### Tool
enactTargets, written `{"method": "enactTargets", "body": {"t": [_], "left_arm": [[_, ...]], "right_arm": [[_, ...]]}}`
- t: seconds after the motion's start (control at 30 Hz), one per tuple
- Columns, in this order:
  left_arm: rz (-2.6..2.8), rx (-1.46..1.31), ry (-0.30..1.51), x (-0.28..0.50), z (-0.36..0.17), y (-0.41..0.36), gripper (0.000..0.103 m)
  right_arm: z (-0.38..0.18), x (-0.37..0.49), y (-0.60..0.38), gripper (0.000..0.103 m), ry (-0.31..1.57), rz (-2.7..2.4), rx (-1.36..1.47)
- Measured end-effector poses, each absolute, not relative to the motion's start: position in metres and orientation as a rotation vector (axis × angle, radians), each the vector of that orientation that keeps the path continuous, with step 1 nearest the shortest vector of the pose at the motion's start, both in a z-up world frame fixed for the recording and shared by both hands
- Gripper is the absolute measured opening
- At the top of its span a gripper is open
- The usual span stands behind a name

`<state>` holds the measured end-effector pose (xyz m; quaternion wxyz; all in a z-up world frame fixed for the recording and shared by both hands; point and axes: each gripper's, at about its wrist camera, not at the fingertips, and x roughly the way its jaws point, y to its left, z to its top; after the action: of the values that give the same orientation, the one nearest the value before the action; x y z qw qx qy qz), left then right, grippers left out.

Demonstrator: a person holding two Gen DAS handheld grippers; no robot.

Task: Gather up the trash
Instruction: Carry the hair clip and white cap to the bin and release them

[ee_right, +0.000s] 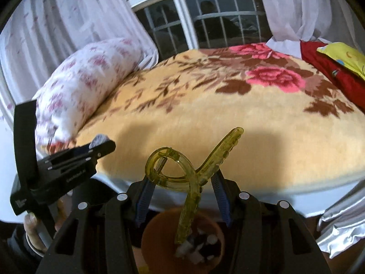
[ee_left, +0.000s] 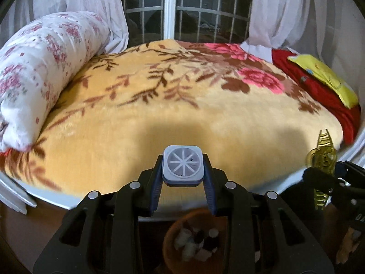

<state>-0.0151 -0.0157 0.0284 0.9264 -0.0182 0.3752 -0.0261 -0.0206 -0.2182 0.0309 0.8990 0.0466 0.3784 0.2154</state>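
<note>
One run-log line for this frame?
left gripper: shut on grey square cap | right gripper: shut on yellow hair clip | both above orange bin | bed behind

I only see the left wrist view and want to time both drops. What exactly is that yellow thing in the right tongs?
Observer: A translucent yellow plastic hair claw clip, pinched at its looped spring end by the right tongs.
Operator: My left tongs grip a grey square plastic cap. Is the clip over the bin?
Observer: Yes, its lower prong hangs above the round orange bin.
Operator: Anything else nearby?
Observer: A crinkled silver foil sheet shows at the lower right of the right wrist view.
</note>
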Motion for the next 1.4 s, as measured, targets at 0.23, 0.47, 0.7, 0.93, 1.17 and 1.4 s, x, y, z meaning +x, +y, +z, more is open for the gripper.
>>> {"method": "enactTargets", "body": {"t": [0.23, 0.47, 0.7, 0.93, 1.17, 1.4], "left_arm": [[-0.101, 0.023, 0.848, -0.056, -0.005, -0.029, 0.032], [-0.152, 0.005, 1.026, -0.062, -0.058, -0.035, 0.032], [-0.166, -0.013, 1.155, -0.047, -0.097, -0.038, 0.032], [-0.116, -0.003, 1.309, -0.029, -0.137, -0.040, 0.077], [-0.112, -0.024, 1.327, -0.030, -0.142, -0.037, 0.078], [-0.057, -0.051, 1.108, -0.046, -0.090, -0.025, 0.078]], "right_arm": [[-0.008, -0.058, -0.213, 0.049, 0.895, 0.477, 0.064], [-0.057, -0.070, -0.208, 0.049, 1.046, 0.476, 0.024], [-0.096, -0.056, -0.198, 0.050, 1.176, 0.487, 0.013], [-0.129, -0.040, -0.191, 0.066, 1.301, 0.471, 0.019], [-0.128, -0.043, -0.190, 0.076, 1.295, 0.448, -0.002], [-0.090, -0.059, -0.208, 0.090, 1.147, 0.349, 0.015]]}}
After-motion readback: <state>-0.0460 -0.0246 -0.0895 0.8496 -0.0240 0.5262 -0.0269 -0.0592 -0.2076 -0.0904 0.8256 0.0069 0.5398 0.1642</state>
